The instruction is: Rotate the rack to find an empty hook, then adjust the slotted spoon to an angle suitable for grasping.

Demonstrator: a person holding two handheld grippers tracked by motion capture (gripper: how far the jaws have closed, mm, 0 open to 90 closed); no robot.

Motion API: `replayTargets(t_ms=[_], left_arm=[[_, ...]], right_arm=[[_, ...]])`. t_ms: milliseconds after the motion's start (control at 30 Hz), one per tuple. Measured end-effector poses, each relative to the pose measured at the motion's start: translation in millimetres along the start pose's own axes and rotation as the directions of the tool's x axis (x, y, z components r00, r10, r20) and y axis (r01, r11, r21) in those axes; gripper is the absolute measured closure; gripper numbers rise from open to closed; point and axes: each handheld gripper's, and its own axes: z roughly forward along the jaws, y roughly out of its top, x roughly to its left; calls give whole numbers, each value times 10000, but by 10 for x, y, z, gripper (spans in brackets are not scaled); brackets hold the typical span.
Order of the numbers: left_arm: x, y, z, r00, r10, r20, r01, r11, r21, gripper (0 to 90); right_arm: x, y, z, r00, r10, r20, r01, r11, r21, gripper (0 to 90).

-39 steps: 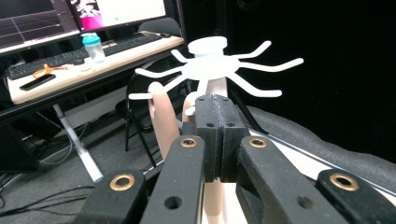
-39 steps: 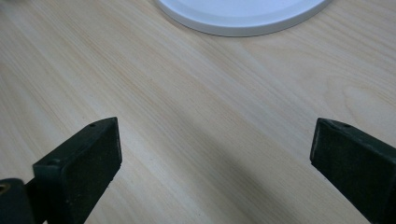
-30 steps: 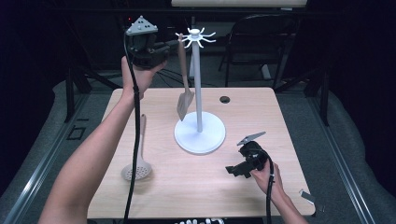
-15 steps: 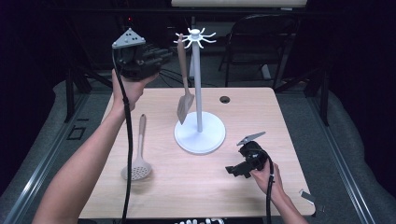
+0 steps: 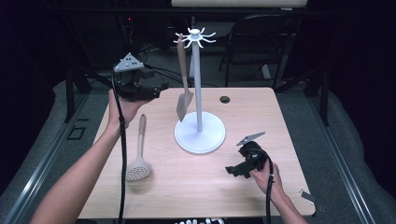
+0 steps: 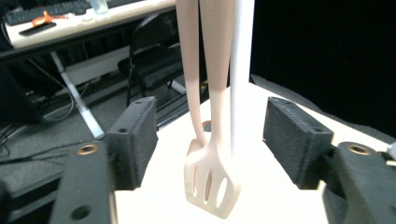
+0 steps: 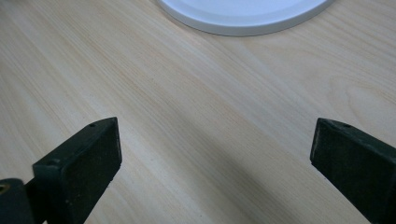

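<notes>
A white utensil stand [image 5: 199,93] rises from a round base [image 5: 187,137] at the table's middle. A beige slotted spatula [image 5: 183,88] hangs from one of its top hooks, blade down. My left gripper [image 5: 161,88] is held in the air just left of the spatula; its jaws have just been opening and hold nothing. In the left gripper view the spatula [image 6: 210,182] and the pole [image 6: 242,70] hang ahead of the open left gripper [image 6: 219,140]. A beige skimmer [image 5: 139,158] lies on the table at the left. My right gripper [image 5: 233,170] rests low at the front right, open over bare wood [image 7: 215,158].
A black grommet hole [image 5: 225,99] sits in the wooden table [image 5: 261,116] behind the stand. The edge of the stand's base [image 7: 243,18] is just ahead of the right gripper. A dark chair [image 5: 261,37] stands beyond the far edge.
My left gripper has come down and to the left, away from the stand's top hooks, and its jaws have opened. The spatula stays hanging. The right gripper has not moved.
</notes>
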Motion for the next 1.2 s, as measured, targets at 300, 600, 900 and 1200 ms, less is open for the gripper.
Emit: replayTargets(t_ms=[300,600,900,1200], left_arm=[[16,-420,53,9996,-253,-126,261,9972,707,176],[69,-839,120,9968,-726,-327,765,9873,1392,143],[129,-1143,140,9893,-1167,-872,1313,9738,1858,97],[210,-1483,125,9654,-1701,-1975,2142,9494,2295,10]], right_arm=[[1,1,9,9999,-145,79,144,9998,129,17],[-1,0,20,9999,-120,38,120,9998,179,17],[5,17,35,9999,-162,55,160,9994,314,18],[10,18,52,9999,-151,16,151,9993,348,20]])
